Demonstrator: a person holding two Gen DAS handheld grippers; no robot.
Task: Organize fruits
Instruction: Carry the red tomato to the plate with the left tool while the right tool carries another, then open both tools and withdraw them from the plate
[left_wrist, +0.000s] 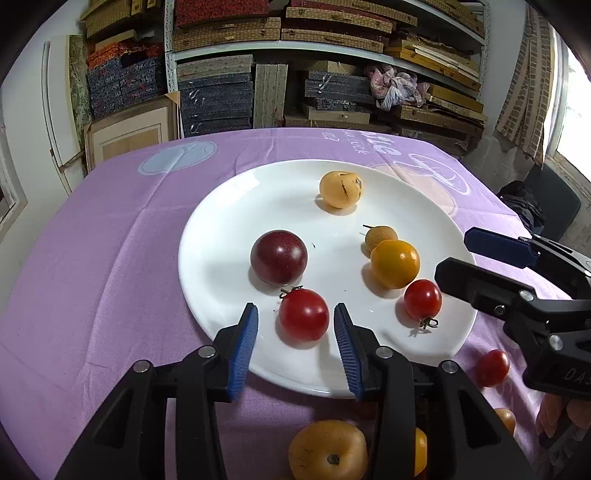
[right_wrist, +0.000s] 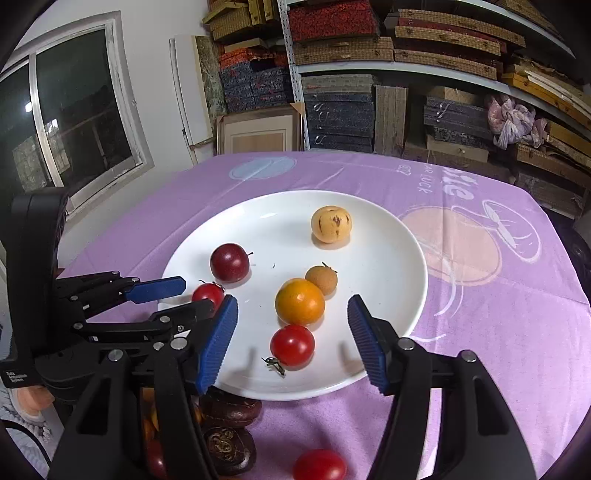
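A white plate (left_wrist: 229, 221) (right_wrist: 388, 240) on the purple cloth holds a dark plum (left_wrist: 279, 257) (right_wrist: 229, 262), a pale yellow fruit (left_wrist: 341, 189) (right_wrist: 331, 224), a brown longan (left_wrist: 380, 236) (right_wrist: 321, 279), an orange fruit (left_wrist: 395, 263) (right_wrist: 300, 301) and two red tomatoes. My left gripper (left_wrist: 295, 325) is open, its fingers either side of one tomato (left_wrist: 303, 314) (right_wrist: 208, 293) without touching. My right gripper (right_wrist: 291, 332) (left_wrist: 458, 258) is open above the other tomato (right_wrist: 292, 345) (left_wrist: 422, 299).
Off the plate near the front edge lie a yellow-orange fruit (left_wrist: 328, 450), a red tomato (left_wrist: 492, 367) (right_wrist: 320, 465), two dark wrinkled fruits (right_wrist: 229, 445) and other small fruits. Shelves of stacked boxes (left_wrist: 221, 99) stand behind the table.
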